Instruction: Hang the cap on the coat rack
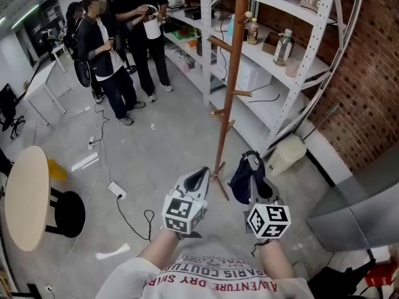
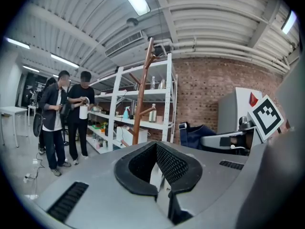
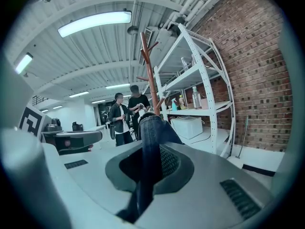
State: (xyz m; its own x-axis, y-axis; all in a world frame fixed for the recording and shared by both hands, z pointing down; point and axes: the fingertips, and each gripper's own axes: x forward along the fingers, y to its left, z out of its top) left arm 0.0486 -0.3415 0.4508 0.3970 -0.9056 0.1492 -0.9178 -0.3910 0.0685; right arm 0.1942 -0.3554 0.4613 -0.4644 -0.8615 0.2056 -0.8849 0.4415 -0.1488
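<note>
The coat rack (image 1: 232, 86) is a tall brown wooden pole with short pegs, standing on the grey floor just ahead of both grippers. It also rises in the left gripper view as the coat rack (image 2: 142, 104) and in the right gripper view as the coat rack (image 3: 151, 75). A dark blue denim cap (image 1: 244, 178) hangs from my right gripper (image 1: 252, 168), whose jaws are shut on its fabric. The cap (image 3: 151, 137) drapes over the right gripper (image 3: 150, 168) in its own view. My left gripper (image 1: 201, 174) is shut and holds nothing, close to the left of the rack's base.
White metal shelving (image 1: 274, 55) with bottles and boxes stands right behind the rack against a brick wall. Several people (image 1: 112, 48) stand at the far left. A round table (image 1: 25, 198), a black stool (image 1: 68, 213), floor cables with a power strip (image 1: 117, 190) and a white bin (image 1: 287, 154) are nearby.
</note>
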